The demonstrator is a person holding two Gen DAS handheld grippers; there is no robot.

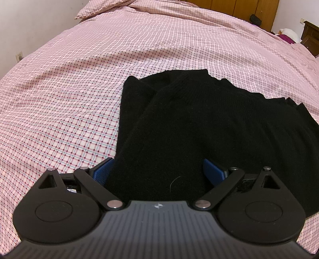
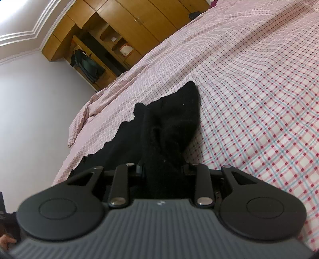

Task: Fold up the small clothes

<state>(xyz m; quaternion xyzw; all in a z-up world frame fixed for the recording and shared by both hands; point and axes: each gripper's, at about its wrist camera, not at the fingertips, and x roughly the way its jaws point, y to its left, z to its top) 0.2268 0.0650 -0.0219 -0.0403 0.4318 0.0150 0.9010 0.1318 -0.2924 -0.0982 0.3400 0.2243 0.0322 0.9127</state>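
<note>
A black knit garment lies partly folded on the pink checked bedspread. My left gripper is open, its blue pads set wide on either side of the garment's near edge, which lies between them. In the right wrist view my right gripper is shut on a fold of the black garment, which rises in a ridge ahead of the fingers. The camera there is tilted, so the bedspread slopes.
A pillow in the same checked cloth lies at the bed's far left. A wooden wardrobe and shelves stand beyond the bed. A dark nightstand is at the far right. A wall socket is on the left wall.
</note>
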